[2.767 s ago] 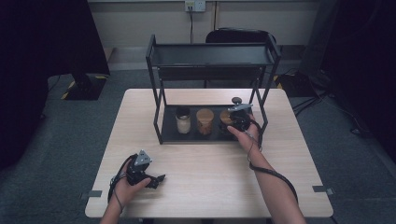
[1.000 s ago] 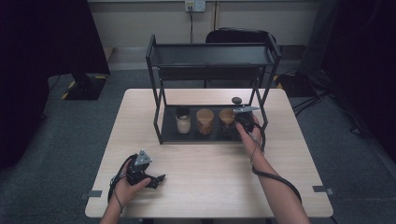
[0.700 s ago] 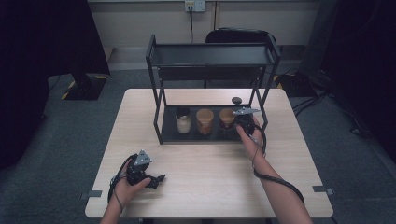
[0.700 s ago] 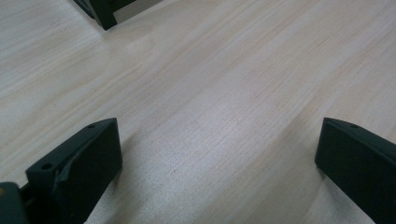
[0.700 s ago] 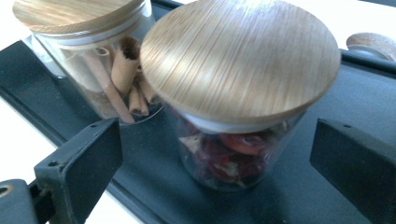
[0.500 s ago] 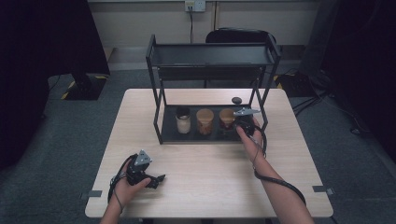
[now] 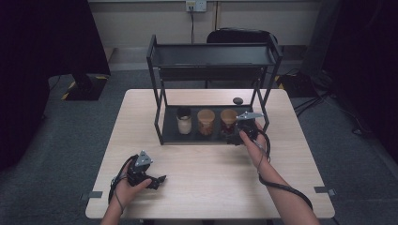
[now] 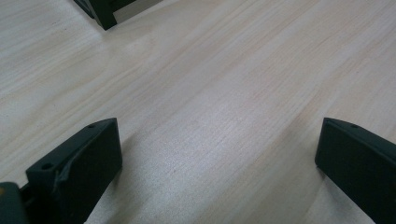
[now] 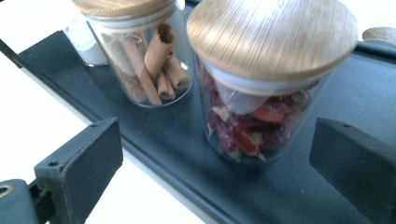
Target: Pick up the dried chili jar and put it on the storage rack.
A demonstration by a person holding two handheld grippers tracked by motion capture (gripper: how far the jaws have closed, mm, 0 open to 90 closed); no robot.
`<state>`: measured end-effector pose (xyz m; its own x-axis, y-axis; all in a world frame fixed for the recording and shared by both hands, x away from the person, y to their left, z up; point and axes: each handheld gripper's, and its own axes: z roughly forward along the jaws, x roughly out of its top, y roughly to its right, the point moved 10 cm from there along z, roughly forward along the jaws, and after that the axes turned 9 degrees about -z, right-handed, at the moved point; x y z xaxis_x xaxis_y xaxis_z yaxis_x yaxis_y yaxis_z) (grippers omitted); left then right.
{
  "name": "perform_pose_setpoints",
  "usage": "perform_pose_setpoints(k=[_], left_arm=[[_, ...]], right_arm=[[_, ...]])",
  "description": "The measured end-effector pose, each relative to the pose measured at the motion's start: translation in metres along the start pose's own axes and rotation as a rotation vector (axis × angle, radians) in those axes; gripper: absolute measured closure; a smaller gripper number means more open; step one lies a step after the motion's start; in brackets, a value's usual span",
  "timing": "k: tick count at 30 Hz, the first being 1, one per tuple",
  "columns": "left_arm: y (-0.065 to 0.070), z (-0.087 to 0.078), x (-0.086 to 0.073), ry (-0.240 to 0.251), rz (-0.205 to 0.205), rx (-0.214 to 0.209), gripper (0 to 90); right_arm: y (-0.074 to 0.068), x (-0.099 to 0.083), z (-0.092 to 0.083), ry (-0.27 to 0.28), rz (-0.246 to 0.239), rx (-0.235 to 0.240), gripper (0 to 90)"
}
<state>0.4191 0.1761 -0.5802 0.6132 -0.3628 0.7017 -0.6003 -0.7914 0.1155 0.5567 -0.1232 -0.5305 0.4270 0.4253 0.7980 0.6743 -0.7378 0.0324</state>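
While the left gripper [image 7: 157, 179] idles open on the table [image 7: 211, 168], the right gripper [image 9: 215, 154] gapes wide before the jar of red dried bits [image 9: 261, 93] on the rack's bottom tray [image 9: 327, 84]: smooth, breakable glass, best squeezed around its body below the wooden lid [image 9: 273, 32].

Black fingers [image 9: 79, 163], trailing black cables [image 7: 286, 190]

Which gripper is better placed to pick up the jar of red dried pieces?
Right. The right gripper sits open at the rack's lower shelf, facing the red-filled jar. The left gripper rests on the table, far off.
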Motion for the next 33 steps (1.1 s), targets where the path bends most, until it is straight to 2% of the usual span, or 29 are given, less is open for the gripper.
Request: perform_pose_setpoints(k=[18, 33], left_arm=[[0.0, 0.0, 0.0, 0.0, 0.0, 0.0, 0.1], [0.0, 0.0, 0.0, 0.0, 0.0, 0.0, 0.1]], right_arm=[[-0.001, -0.01, -0.015, 0.018, 0.016, 0.017, 1.7], [-0.012, -0.015, -0.02, 0.02, -0.016, 0.041, 1.8]])
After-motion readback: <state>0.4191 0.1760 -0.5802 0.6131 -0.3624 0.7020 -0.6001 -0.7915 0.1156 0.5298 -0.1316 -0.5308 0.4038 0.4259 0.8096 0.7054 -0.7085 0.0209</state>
